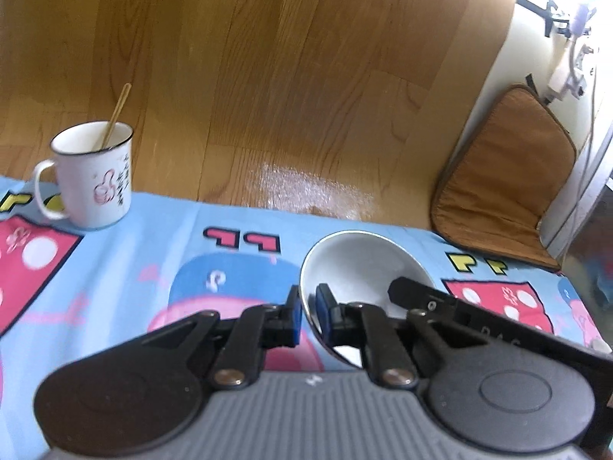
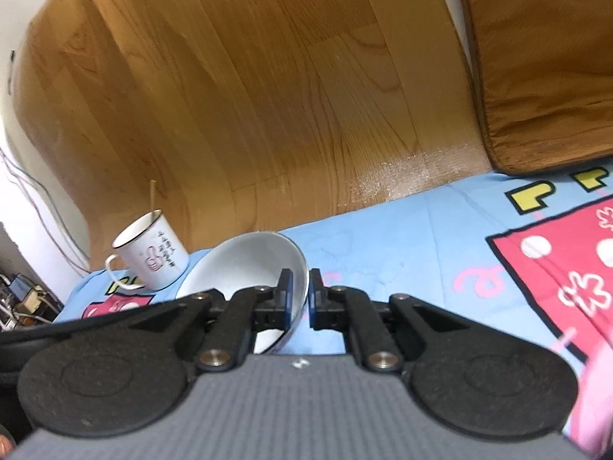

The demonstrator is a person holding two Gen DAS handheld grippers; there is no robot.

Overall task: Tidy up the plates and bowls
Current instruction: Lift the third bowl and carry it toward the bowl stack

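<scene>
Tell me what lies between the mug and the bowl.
Only bare blue cartoon cloth lies between mug and bowl, shown in the left wrist view.

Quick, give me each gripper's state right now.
Left gripper: shut on the white bowl, fingers either side of its rim.
Right gripper: shut on the same bowl's opposite rim.

Right tongs (image 2: 300, 295) closed across the rim of a white bowl (image 2: 245, 264), one blue-padded finger inside, the other outside. Bowl tilted, its opening turned toward the camera. Just left of it, a white enamel mug (image 2: 153, 258) with a dark rim and a pink thumbs-up print, tilted in this view, a thin wooden stick (image 2: 152, 196) rising from it. Underneath, a light blue cartoon-print cloth (image 2: 421, 237) with pink and yellow patches. Beyond, wooden plank floor (image 2: 249, 96); brown cushion (image 2: 544, 69) at upper right.
</scene>
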